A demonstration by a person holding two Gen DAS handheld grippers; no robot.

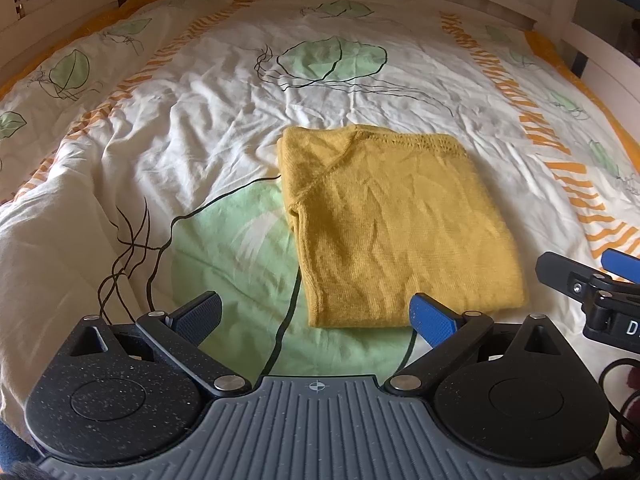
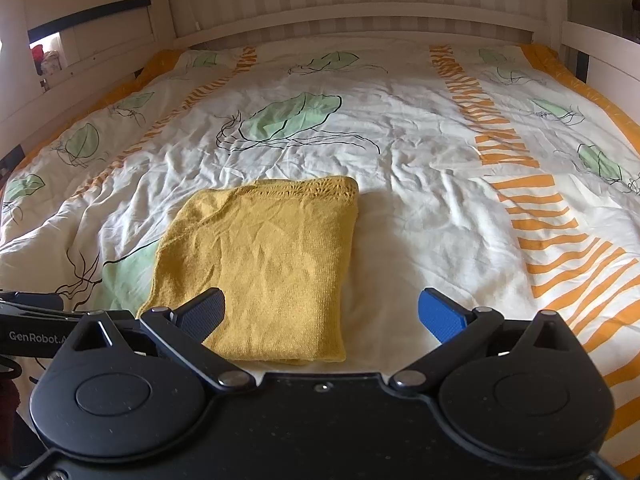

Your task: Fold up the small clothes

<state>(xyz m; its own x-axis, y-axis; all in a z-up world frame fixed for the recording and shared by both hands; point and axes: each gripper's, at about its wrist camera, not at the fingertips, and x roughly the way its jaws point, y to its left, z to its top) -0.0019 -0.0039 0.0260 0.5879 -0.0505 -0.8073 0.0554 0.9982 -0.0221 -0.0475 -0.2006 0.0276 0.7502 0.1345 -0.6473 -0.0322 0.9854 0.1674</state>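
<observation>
Left wrist view showed me the yellow knit top [image 1: 396, 232] folded on the bed [image 1: 200, 120], long axis running away, right of my left claw [image 1: 316, 316] — right claw [image 2: 322, 316] nearer, both spread wide, empty.

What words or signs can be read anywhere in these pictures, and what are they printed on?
"GenRobot.A", cut off by the right gripper: white print on the left gripper's black body, at the left edge of the right view.
"D", cut off at the picture's edge: white letter on the right gripper's body, seen in the left view.
A small crosshair sign, no words: on the left gripper's grey ribbed plate.
The yellow sweater and bedspread bear no text.
</observation>
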